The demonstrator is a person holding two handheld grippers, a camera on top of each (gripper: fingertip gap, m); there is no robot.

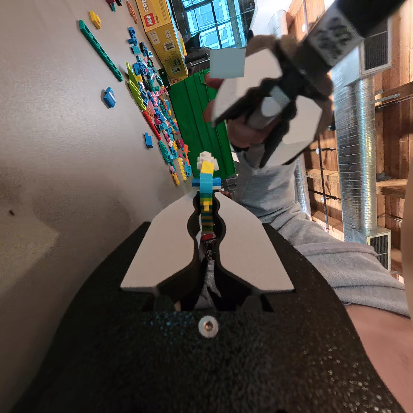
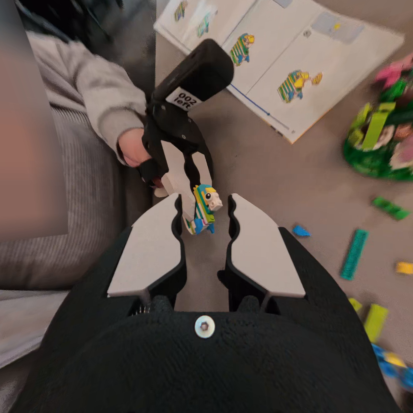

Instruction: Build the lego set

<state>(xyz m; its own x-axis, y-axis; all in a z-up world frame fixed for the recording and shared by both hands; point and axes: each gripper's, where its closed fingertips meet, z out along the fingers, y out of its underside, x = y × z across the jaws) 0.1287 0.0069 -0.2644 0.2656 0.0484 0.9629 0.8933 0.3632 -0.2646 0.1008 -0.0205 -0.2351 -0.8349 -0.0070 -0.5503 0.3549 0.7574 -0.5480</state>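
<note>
My left gripper (image 1: pixel 206 196) is shut on a small lego bird model (image 1: pixel 206 178) with green and yellow stripes, a blue body, a yellow cap and a white beak. It holds the model in the air above the table. In the right wrist view the same model (image 2: pixel 206 207) shows its eye and white beak, clamped in the left gripper (image 2: pixel 196 190). My right gripper (image 2: pixel 204 197) is open and empty, its jaws standing on either side of the model without touching it. It also shows in the left wrist view (image 1: pixel 263 125), high at the right, blurred.
Loose bricks (image 1: pixel 154 100) lie scattered on the grey table, with a long teal beam (image 1: pixel 100 50), a green bin (image 1: pixel 199 120) and a yellow lego box (image 1: pixel 163 38). An open instruction booklet (image 2: pixel 279 67) and a green flower build (image 2: pixel 380 143) lie farther off. A person in a grey sleeve (image 2: pixel 93 93) sits close. My right fingertips sit around 5 cm from my left ones.
</note>
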